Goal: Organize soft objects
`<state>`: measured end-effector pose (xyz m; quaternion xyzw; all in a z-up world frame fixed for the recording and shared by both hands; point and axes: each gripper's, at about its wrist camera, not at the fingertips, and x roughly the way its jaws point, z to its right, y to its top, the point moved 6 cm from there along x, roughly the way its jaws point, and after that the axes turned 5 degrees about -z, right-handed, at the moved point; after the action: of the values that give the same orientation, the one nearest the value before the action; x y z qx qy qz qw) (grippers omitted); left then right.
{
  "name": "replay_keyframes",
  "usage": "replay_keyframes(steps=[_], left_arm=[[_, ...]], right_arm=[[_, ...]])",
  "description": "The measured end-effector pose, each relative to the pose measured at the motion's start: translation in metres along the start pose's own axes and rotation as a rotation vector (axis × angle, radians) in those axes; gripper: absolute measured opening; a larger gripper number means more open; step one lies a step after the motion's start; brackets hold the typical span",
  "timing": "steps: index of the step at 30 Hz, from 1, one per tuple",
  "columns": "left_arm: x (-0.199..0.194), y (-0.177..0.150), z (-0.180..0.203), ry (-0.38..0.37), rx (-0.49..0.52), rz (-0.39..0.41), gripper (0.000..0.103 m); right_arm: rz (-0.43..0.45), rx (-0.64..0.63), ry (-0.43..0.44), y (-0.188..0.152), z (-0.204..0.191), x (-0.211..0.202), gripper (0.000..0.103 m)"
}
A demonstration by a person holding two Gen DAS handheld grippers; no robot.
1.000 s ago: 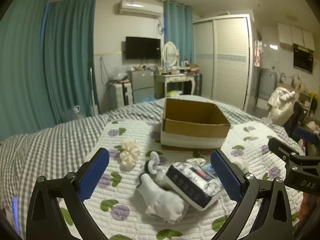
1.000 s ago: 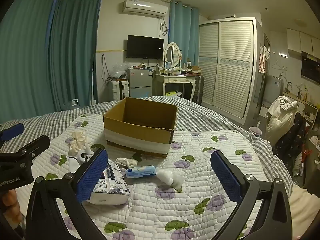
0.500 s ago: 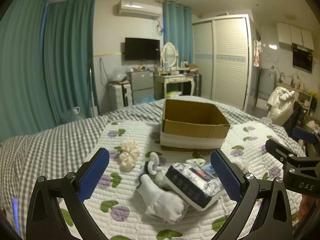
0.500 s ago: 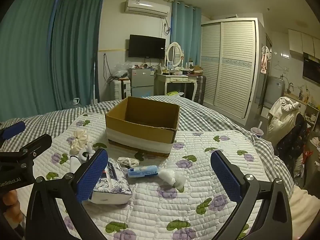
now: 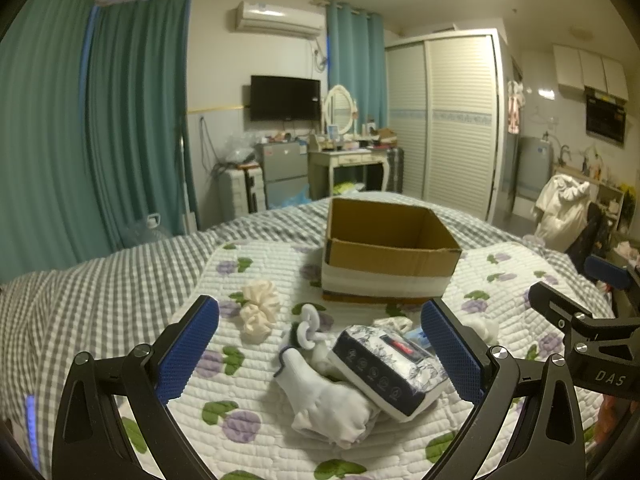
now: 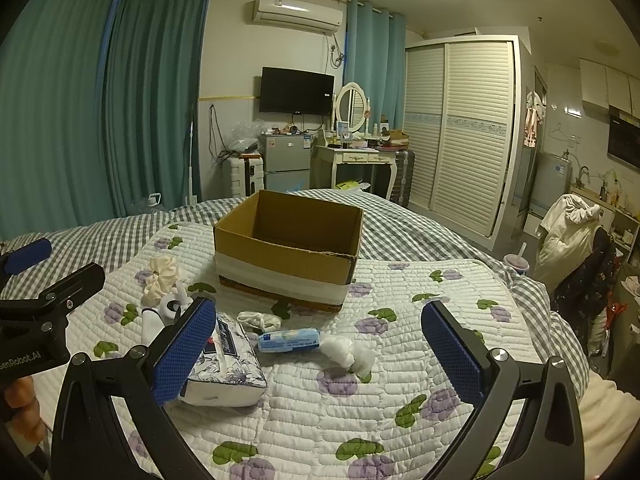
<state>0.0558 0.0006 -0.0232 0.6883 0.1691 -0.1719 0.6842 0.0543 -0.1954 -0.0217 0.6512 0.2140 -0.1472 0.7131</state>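
An open cardboard box (image 5: 390,254) (image 6: 286,250) stands on the flowered quilt. In front of it lie a cream scrunchie (image 5: 260,306) (image 6: 160,280), a white sock (image 5: 328,400), a floral tissue pack (image 5: 390,370) (image 6: 230,368), a blue packet (image 6: 289,339) and white cotton balls (image 6: 348,354). My left gripper (image 5: 320,352) hovers open just above the sock and tissue pack. My right gripper (image 6: 320,354) is open over the packet and cotton balls, holding nothing.
A white ring-shaped item (image 5: 308,326) lies by the sock, and a small white cloth (image 6: 260,320) in front of the box. The quilt (image 6: 400,360) covers a grey checked bed (image 5: 100,292). Behind are a dresser (image 6: 356,160), wardrobe (image 6: 460,136) and teal curtains (image 5: 80,140).
Both views shift only slightly; the right gripper has edged a little forward toward the box. Nothing was picked up or released.
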Motion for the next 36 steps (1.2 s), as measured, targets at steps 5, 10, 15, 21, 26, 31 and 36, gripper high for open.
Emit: replay_keyframes(steps=[5, 10, 15, 21, 26, 31, 36], left_arm=[[-0.0008, 0.0001, -0.0008, 0.001, 0.0, 0.0, 0.103], [-0.0013, 0.0002, -0.0015, 0.003, 0.0, 0.0, 0.103], [-0.0005, -0.0004, -0.0013, 0.004, -0.001, -0.002, 0.103], [-0.0003, -0.0004, -0.0016, 0.003, -0.001, -0.003, 0.103], [-0.0004, -0.0004, -0.0018, 0.004, -0.001, -0.003, 0.103], [-0.0004, -0.0003, -0.0019, 0.004, -0.001, -0.002, 0.103], [-0.0005, -0.0004, -0.0018, 0.004, -0.001, -0.002, 0.103]], right_arm=[[0.0, -0.001, 0.001, -0.0001, -0.0005, -0.0003, 0.103], [-0.003, -0.001, 0.001, -0.0007, -0.0012, 0.0001, 0.103], [-0.003, -0.005, 0.005, -0.0002, -0.0029, 0.0001, 0.103], [-0.002, -0.005, 0.005, 0.0, -0.0033, 0.0001, 0.103], [-0.003, -0.005, 0.004, 0.0, -0.003, 0.0, 0.103], [-0.002, -0.006, 0.005, 0.0, -0.0031, 0.0, 0.103], [-0.002, -0.006, 0.005, -0.0001, -0.0031, 0.0001, 0.103]])
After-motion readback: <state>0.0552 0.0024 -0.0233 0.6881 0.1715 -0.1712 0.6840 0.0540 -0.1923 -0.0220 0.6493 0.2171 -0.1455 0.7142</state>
